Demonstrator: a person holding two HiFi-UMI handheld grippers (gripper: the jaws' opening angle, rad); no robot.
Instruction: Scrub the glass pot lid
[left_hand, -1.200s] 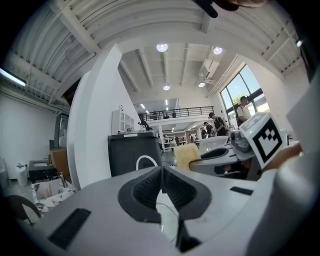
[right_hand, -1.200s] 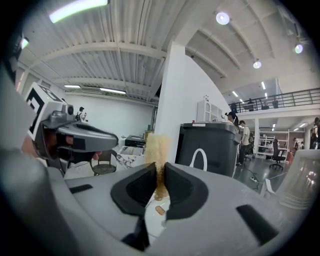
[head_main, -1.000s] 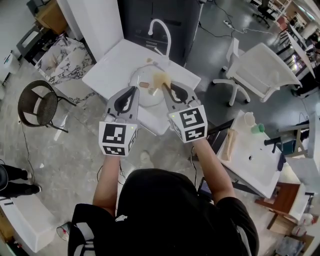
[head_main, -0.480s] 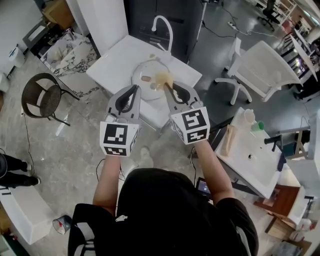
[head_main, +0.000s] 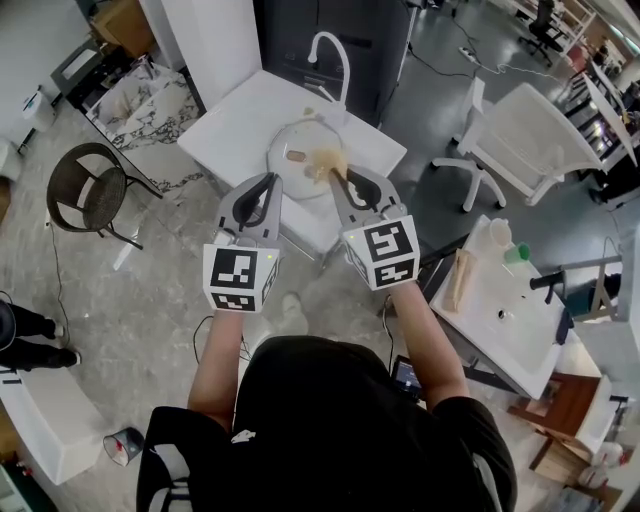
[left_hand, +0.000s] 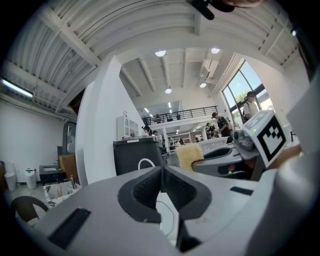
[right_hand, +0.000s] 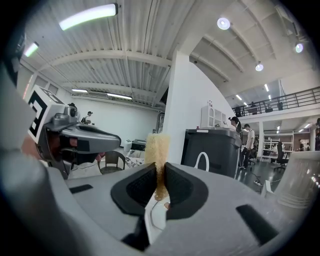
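The round glass pot lid (head_main: 300, 158) with its small wooden knob (head_main: 295, 156) lies on the white counter (head_main: 235, 135), in front of the faucet. My right gripper (head_main: 336, 176) is shut on a yellow sponge (head_main: 327, 160), which hovers over the lid's right side. The sponge (right_hand: 157, 150) sticks up from between the right gripper (right_hand: 160, 172)'s jaws. My left gripper (head_main: 271, 180) hangs just short of the lid's near left edge, shut with nothing in it. Seen from the left gripper (left_hand: 161, 172), its pads meet, and the sponge (left_hand: 189, 156) shows to the right.
A white curved faucet (head_main: 331, 55) stands behind the lid, with a dark cabinet (head_main: 330, 25) beyond it. A black wicker chair (head_main: 86, 195) is on the left and a white chair (head_main: 520, 135) on the right. A white side table (head_main: 505, 320) with cups stands at the near right.
Both grippers keep nearly the same pose over the counter's near edge. The sponge stays in the right gripper. Only the head view has drifted a little.
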